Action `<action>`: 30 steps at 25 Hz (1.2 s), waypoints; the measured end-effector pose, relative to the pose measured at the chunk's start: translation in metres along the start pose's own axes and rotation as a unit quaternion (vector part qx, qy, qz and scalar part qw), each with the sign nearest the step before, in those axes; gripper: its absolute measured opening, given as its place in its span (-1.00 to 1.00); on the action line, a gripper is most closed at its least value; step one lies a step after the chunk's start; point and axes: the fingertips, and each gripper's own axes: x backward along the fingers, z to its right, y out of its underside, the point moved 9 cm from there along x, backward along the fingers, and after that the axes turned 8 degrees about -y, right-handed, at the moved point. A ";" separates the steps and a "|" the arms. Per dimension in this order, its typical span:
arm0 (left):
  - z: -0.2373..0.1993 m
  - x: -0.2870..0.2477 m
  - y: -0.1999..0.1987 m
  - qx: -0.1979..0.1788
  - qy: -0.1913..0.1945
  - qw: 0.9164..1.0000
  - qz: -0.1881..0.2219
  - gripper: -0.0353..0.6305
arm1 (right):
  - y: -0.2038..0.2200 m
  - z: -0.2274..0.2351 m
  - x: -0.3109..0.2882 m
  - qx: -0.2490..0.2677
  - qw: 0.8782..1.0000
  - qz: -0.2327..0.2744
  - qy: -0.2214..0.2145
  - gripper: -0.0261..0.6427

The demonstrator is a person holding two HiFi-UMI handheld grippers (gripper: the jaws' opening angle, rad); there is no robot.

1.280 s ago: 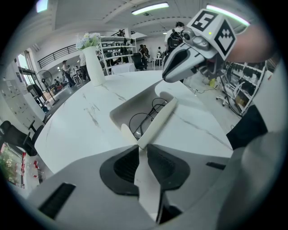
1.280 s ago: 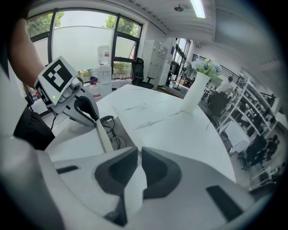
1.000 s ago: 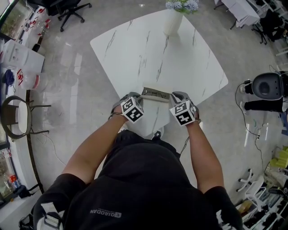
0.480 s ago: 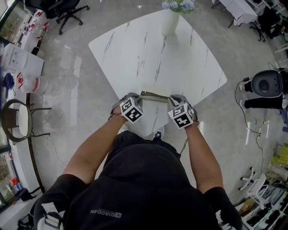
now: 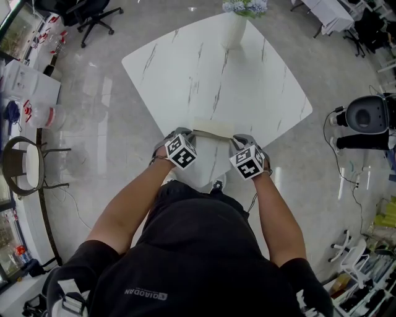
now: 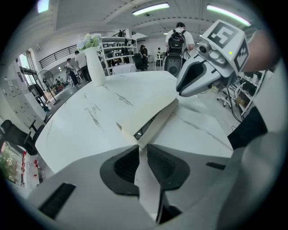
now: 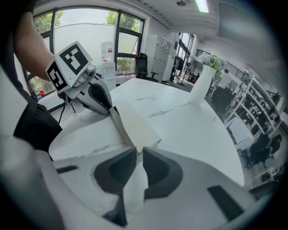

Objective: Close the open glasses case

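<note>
A white glasses case (image 5: 212,132) lies on the white marble table (image 5: 210,68) near its front edge, its lid lowered almost flat. In the left gripper view a thin dark slit still shows between lid and base of the case (image 6: 148,114). My left gripper (image 5: 187,135) is shut, with its tips (image 6: 143,146) against the case's left end. My right gripper (image 5: 236,138) is shut too, and its tips (image 7: 138,150) meet the right end of the case (image 7: 132,121). Each gripper shows in the other's view: the right gripper (image 6: 182,92) and the left gripper (image 7: 108,110).
A white vase of flowers (image 5: 235,28) stands at the table's far corner. The case sits close to the table's front edge, right before the person's body. On the floor are an office chair (image 5: 93,12), a round chair (image 5: 21,164) at left and a black machine (image 5: 368,117) at right.
The case's lid has come down: its dark inside showed a second ago and is now nearly covered. Both grippers stayed at the case's ends, the right one shifting slightly left.
</note>
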 end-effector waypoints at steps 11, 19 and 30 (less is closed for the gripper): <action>0.003 0.000 0.000 0.000 -0.002 1.000 0.003 -0.71 | 0.011 -0.006 -0.007 -0.007 1.000 -0.008 -0.006 -0.80; 0.003 0.008 0.005 0.003 -0.006 1.000 0.007 -0.75 | 0.008 -0.005 0.000 -0.005 1.000 -0.001 -0.001 -0.80; -0.011 0.059 -0.009 0.066 -0.008 0.995 0.071 -0.80 | -0.013 -0.007 0.043 -0.067 0.994 0.083 0.015 -0.80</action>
